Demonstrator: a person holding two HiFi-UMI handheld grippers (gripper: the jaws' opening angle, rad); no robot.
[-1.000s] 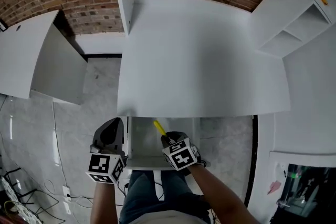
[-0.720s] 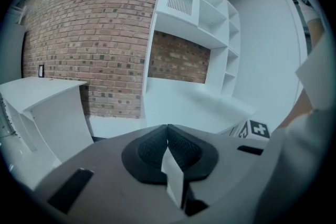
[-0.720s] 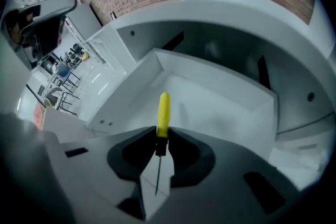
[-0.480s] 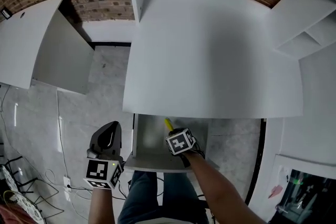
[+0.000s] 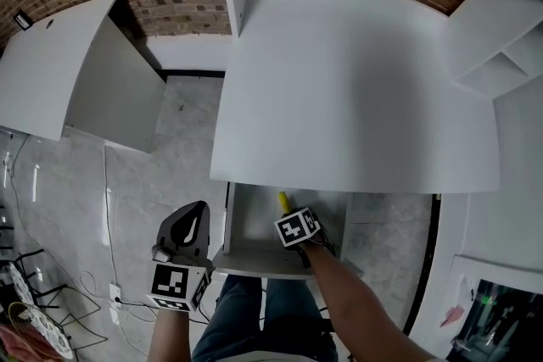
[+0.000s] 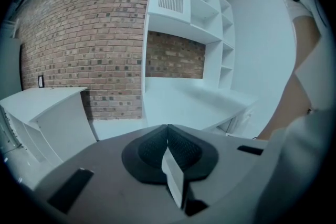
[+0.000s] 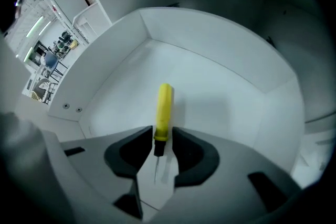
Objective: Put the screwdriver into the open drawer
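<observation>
The yellow-handled screwdriver (image 5: pixel 284 200) (image 7: pixel 164 107) lies along the floor of the open white drawer (image 5: pixel 251 225) (image 7: pixel 220 86), its handle toward the drawer's back. My right gripper (image 5: pixel 291 216) (image 7: pixel 163 140) points steeply down into the drawer. Its jaws are opening: the black collar and thin blade sit between them, with slim gaps on both sides. My left gripper (image 5: pixel 195 216) (image 6: pixel 168 131) hovers outside the drawer's left wall, shut and empty, facing the desk and brick wall.
The white desk top (image 5: pixel 356 80) overhangs the drawer's back. A white cabinet (image 5: pixel 76 72) stands to the left, and shelves (image 5: pixel 501 55) to the right. Cables (image 5: pixel 34 301) lie on the marble floor at lower left. The person's legs are just under the drawer front.
My right gripper has sunk into the drawer with the screwdriver, tipping more steeply down. The left gripper has drifted slightly beside the drawer.
</observation>
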